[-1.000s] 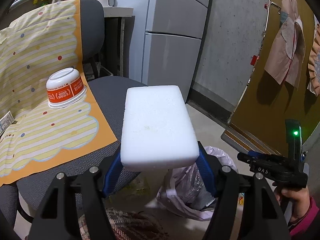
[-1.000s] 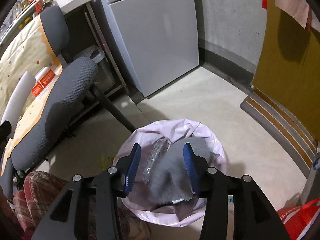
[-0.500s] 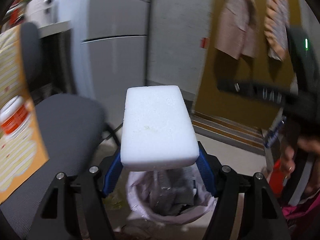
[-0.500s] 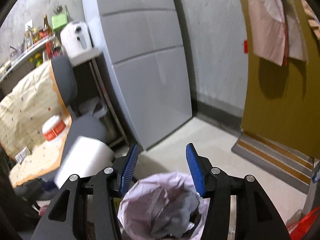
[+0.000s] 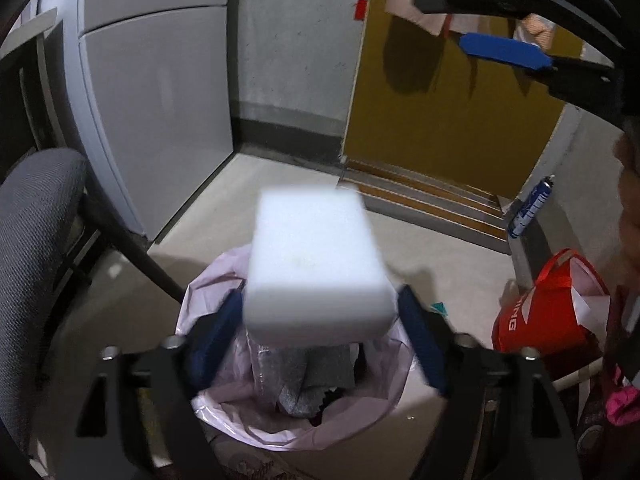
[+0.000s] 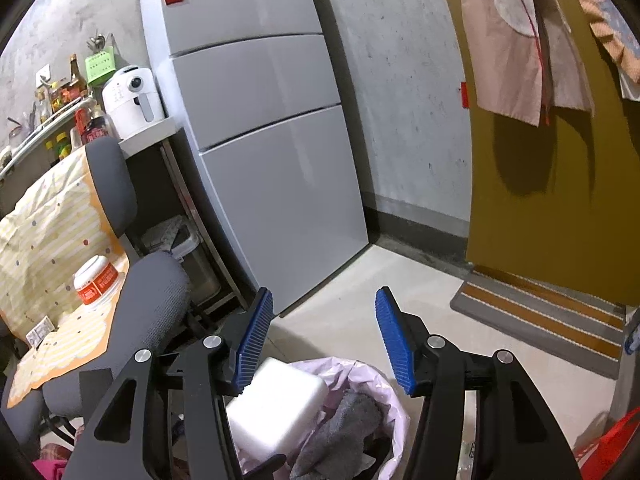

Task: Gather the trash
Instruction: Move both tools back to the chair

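Observation:
A white foam block [image 5: 316,264] hangs blurred right over the open lilac trash bag [image 5: 288,432], between the blue pads of my left gripper [image 5: 320,320]. The jaws have spread and no longer clamp it, so the gripper is open. From the right wrist the same block [image 6: 276,412] shows tilted at the bag's [image 6: 392,396] left rim. A grey cloth [image 5: 304,372] and a clear plastic bottle lie in the bag. My right gripper [image 6: 326,340] is open and empty, held above and behind the bag; its blue pad [image 5: 504,52] shows top right in the left wrist view.
A grey office chair [image 6: 152,304] stands left of the bag, with an orange-and-white bowl [image 6: 96,280] on a patterned cloth. A grey fridge [image 6: 260,120] stands behind, a yellow door [image 5: 440,120] and striped doormat [image 6: 540,312] to the right. A red bag [image 5: 548,316] sits right of the trash bag.
My left gripper swung from the chair to above the trash bag, and its fingers have spread, letting go of the foam block. The right gripper rose from the bag's mouth.

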Available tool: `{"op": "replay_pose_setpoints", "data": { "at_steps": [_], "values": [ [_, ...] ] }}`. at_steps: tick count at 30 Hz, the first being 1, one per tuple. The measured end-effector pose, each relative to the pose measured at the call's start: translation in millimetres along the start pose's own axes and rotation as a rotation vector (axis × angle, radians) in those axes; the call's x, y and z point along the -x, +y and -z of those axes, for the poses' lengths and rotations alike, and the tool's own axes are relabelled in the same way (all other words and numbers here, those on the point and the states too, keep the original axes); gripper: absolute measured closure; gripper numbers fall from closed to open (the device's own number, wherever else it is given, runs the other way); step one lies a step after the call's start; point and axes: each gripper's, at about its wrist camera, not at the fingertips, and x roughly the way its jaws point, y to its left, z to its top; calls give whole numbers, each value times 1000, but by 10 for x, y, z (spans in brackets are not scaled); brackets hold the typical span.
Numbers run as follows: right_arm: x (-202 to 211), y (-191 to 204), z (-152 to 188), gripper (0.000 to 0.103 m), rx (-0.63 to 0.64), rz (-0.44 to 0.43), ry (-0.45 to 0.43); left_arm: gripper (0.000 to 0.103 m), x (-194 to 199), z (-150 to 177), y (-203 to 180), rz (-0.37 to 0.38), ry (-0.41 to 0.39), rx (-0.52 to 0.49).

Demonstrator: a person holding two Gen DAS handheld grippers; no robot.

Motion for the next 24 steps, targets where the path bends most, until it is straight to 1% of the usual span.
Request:
{"op": "replay_pose_setpoints", "data": {
  "at_steps": [2,6,10,13,16,19,22,24],
  "values": [
    [-5,9,3,46,-1,-2,3,17,15,6,58,-2,-6,20],
    [19,46,-14,45,1,-12,-6,17,114,18,228,-37,-33,68],
    [17,190,-34,45,17,-46,-4,17,337,15,457,-86,-100,148],
    [-25,391,-52,45,44,-93,10,17,589,36,662,-142,-147,212],
    [-67,673,-100,44,80,-159,20,17,877,69,923,-214,-179,268],
    [-171,1150,-184,42,150,-254,41,17,1220,161,1184,-309,-204,310],
    [-273,1605,-245,39,214,-329,57,17,1552,264,1451,-397,-224,364],
    [-429,1984,-272,38,265,-377,90,17,1784,354,1656,-472,-229,404]
  ]
}}
